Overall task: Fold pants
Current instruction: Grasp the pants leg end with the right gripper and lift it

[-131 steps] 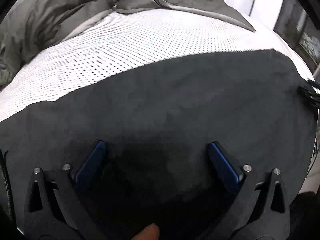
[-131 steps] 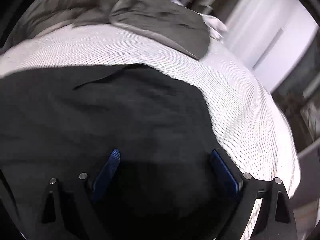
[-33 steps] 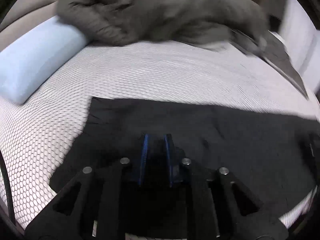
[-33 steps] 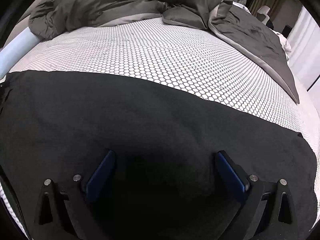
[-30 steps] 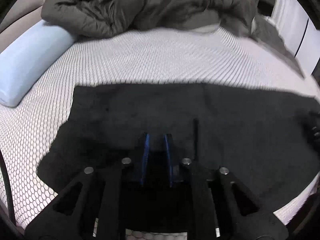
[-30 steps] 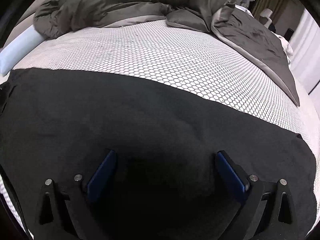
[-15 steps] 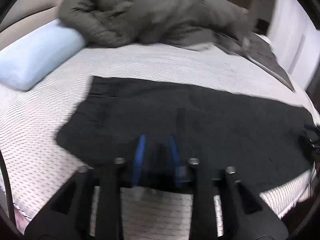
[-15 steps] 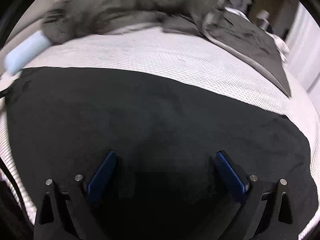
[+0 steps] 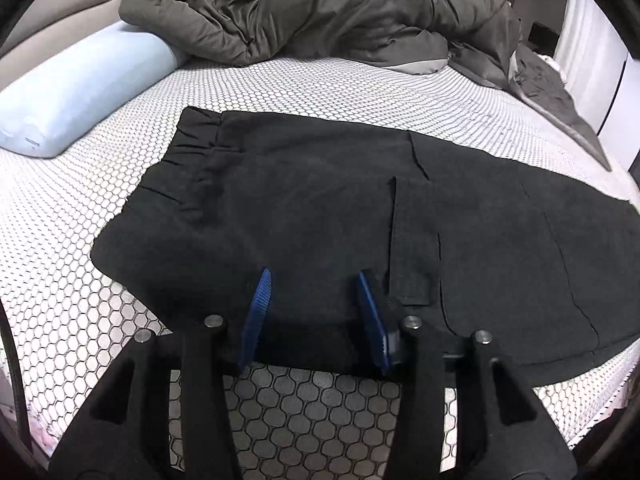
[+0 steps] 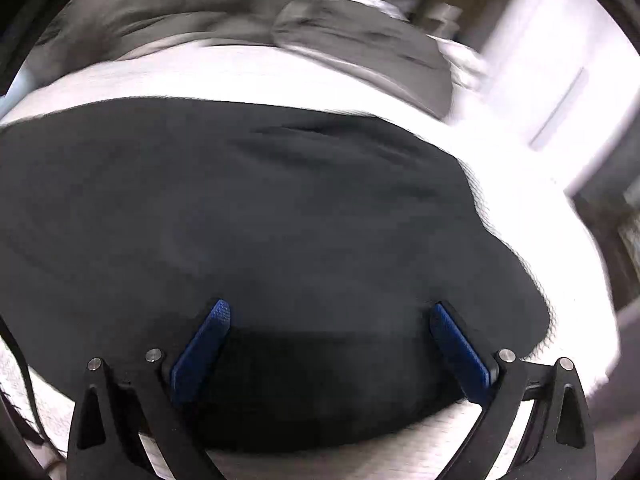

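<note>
black pants [image 9: 328, 208] are lying flat across your honeycomb-print mattress [image 9: 320, 84], waistband end toward the light blue pillow [image 9: 76, 96], grey duvet [image 9: 320, 8] bunched up behind. your left gripper [image 9: 314, 312] sits at the near hem, jaws partly apart with nothing pinched. your right gripper [image 10: 326, 344] is spread wide over the dark cloth, gripping nothing, and that view's pretty blurry.

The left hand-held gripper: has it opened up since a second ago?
Yes. The left hand-held gripper has opened, its blue fingers now apart over the near edge of the black pants, gripping nothing.
</note>
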`<state>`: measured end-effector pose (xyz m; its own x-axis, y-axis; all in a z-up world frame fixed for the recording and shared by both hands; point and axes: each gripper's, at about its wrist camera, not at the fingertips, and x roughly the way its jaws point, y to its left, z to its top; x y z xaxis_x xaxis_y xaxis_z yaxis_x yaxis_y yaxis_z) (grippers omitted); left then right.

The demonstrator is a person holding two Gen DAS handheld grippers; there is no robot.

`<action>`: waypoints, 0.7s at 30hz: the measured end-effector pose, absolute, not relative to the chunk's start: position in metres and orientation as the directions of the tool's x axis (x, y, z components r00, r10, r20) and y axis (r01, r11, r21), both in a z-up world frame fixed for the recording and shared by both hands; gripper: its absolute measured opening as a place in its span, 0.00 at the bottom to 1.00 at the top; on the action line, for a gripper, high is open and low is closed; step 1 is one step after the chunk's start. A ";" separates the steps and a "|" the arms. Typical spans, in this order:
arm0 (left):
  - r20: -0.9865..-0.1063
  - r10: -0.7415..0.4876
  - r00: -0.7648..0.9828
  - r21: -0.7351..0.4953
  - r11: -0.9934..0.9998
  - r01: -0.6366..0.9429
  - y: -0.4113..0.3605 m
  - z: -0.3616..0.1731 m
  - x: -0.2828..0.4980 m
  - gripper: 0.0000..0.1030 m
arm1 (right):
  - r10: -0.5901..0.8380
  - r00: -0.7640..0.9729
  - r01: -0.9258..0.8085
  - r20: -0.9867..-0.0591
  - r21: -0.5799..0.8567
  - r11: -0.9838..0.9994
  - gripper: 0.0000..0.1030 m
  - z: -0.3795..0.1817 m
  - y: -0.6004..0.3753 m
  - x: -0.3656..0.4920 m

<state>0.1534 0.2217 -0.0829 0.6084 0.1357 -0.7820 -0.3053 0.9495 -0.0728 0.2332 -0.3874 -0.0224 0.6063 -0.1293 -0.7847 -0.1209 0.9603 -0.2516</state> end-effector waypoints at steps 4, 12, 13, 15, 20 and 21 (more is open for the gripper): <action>-0.776 0.143 0.614 -0.090 0.939 -0.333 0.232 -0.079 0.158 0.41 | -0.160 0.622 -0.059 -0.767 -0.249 0.967 0.97 -0.016 -0.403 0.228; -0.729 0.135 0.671 -0.237 0.870 -0.433 0.247 -0.060 0.121 0.42 | 0.087 0.657 0.128 -0.749 0.225 0.966 0.97 -0.001 -0.497 0.214; -0.718 0.126 0.685 -0.255 0.868 -0.427 0.244 -0.055 0.119 0.45 | 0.136 0.658 0.133 -0.741 0.292 0.947 0.97 -0.003 -0.507 0.213; -0.694 0.103 0.713 -0.275 0.877 -0.394 0.235 -0.047 0.120 0.57 | 0.238 0.656 0.119 -0.716 0.410 0.904 0.97 -0.008 -0.517 0.211; -0.647 0.046 0.761 -0.230 0.940 -0.253 0.179 -0.026 0.139 0.81 | 0.338 0.660 0.101 -0.671 0.525 0.845 0.95 -0.021 -0.520 0.228; -0.649 0.030 0.760 -0.223 0.948 -0.227 0.167 -0.025 0.145 0.81 | 0.339 0.667 0.104 -0.663 0.534 0.839 0.93 -0.022 -0.519 0.231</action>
